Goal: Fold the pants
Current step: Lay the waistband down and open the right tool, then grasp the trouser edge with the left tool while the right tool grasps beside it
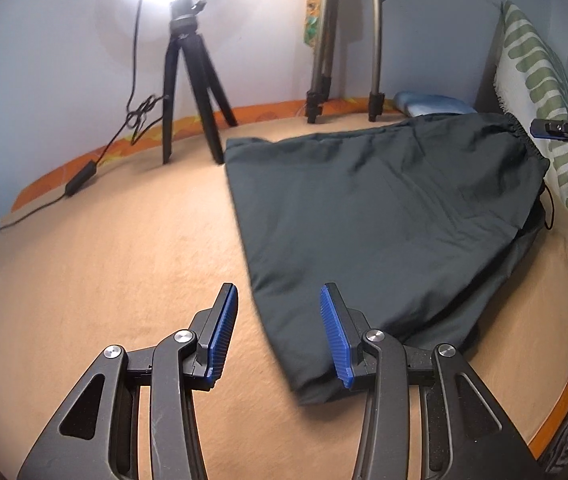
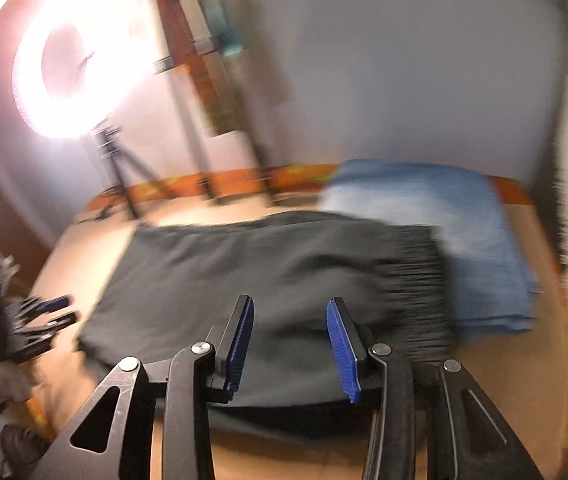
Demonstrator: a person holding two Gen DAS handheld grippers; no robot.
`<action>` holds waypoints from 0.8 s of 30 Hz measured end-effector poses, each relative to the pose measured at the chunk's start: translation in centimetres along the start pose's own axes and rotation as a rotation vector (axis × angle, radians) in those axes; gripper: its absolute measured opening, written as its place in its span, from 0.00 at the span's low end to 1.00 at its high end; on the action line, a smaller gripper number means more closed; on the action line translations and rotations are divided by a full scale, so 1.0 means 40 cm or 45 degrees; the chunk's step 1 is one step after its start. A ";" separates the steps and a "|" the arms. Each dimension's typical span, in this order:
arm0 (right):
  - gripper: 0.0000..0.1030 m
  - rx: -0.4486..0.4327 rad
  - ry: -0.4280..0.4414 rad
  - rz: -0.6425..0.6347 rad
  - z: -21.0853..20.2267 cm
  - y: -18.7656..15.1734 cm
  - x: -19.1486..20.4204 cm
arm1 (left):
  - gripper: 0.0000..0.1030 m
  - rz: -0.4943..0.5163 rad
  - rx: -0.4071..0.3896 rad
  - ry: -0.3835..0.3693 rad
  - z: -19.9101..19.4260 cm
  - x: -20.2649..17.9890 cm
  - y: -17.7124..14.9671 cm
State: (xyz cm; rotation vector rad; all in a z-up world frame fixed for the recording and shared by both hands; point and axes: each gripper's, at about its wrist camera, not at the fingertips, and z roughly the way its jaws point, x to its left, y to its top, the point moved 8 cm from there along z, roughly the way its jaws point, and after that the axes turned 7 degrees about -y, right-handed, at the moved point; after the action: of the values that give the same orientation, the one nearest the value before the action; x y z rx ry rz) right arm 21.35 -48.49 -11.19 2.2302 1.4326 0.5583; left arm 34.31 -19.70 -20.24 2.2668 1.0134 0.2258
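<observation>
Dark grey fabric pants (image 1: 384, 216), apparently folded over, lie flat on the peach bed sheet (image 1: 104, 260). Left hand-held gripper (image 1: 280, 332) and right hand-held gripper (image 2: 290, 344), both spread apart and empty, flank the garment for the next fold.

Left wrist view: low over the bed (image 1: 124, 248), facing the far wall, pants (image 1: 384, 216) ahead-right, sharp. Right wrist view: low and close at the pants (image 2: 244, 272) near edge, facing the same wall, motion-blurred. Shared: pants, blue cloth (image 1: 432, 105) (image 2: 464, 240), black tripod (image 1: 192, 92) (image 2: 120, 168), each other's gripper at frame edge.
</observation>
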 end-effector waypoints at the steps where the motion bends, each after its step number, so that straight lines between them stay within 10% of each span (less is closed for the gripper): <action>1: 0.39 0.007 0.034 -0.019 0.006 0.003 0.033 | 0.40 0.003 0.018 -0.013 0.005 0.001 -0.010; 10: 0.46 0.088 0.215 -0.154 0.132 0.041 0.322 | 0.40 0.135 0.148 -0.049 0.041 -0.030 -0.121; 24: 0.54 0.377 0.299 -0.217 0.435 0.060 0.688 | 0.40 -0.253 -0.017 -0.297 0.017 0.047 -0.054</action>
State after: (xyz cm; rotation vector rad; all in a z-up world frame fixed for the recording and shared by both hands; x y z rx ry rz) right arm 43.22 -26.52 -21.44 2.2895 1.9143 0.5988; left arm 34.57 -17.60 -22.29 2.1035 1.0974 -0.1136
